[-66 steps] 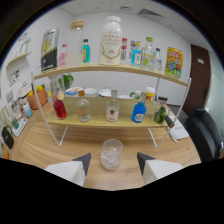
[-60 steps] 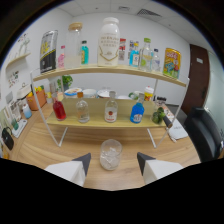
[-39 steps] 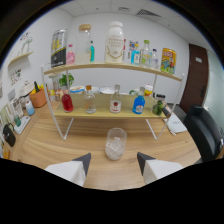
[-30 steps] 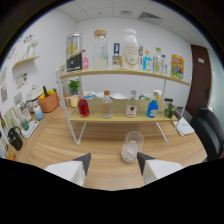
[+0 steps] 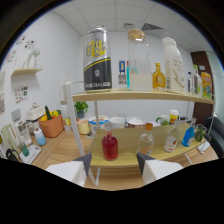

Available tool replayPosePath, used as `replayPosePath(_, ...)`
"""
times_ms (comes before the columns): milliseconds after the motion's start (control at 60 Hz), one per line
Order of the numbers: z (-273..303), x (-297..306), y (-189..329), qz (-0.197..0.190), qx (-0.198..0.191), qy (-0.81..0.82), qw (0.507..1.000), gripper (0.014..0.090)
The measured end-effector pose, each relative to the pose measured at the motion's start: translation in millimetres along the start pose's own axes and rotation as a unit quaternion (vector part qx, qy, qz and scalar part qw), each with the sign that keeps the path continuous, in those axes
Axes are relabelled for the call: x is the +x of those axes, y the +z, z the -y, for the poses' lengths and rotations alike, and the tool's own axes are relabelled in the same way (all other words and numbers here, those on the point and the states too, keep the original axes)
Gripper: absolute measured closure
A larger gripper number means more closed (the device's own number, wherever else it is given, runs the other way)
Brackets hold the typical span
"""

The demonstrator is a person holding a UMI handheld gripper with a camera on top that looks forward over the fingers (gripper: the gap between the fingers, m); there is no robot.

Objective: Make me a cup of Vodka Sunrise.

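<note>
Gripper [image 5: 113, 167] open wide, nothing held, fingers apart with a clear gap. Just beyond the gap, on the lower shelf [image 5: 150, 155], sits a red-liquid bottle [image 5: 109, 145], with a clear bottle [image 5: 145, 142] beside it to the right. Further right, a blue bottle [image 5: 188, 135]. Upper shelf [image 5: 135, 96] above carries a tall black-and-yellow can [image 5: 97, 59], a glass jar [image 5: 137, 60] and a white jug [image 5: 173, 62]. Orange pot [image 5: 51, 125] off to the left on the bench [image 5: 57, 150].

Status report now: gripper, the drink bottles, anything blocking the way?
Gripper open, empty. Red bottle on lower shelf, just ahead between the fingers. Clear bottle beside it. Nothing blocking.
</note>
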Motion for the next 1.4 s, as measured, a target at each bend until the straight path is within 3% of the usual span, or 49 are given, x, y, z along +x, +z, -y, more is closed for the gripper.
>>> replayPosePath(100,3.3,-1.3,26.7,-0.006,0.002,-0.007,1.0,0.0218)
replayPosePath(217,3.1,-5.4,53.2,-0.006,-0.005,-0.008,1.0,0.0295)
replayPosePath(467,-0.3,-8.6,76.7,-0.014,-0.009,-0.034,0.999,0.0681)
replayPosePath(800,0.9,-7.0,69.5,0.0,-0.008,-0.038,0.999,0.0702)
replayPosePath(1050,8.4,2.2,13.1,0.023,0.017,-0.036,0.999,0.0702)
replayPosePath(1400,-54.2,78.5,-26.2,-0.016,-0.013,-0.005,1.0,0.0703)
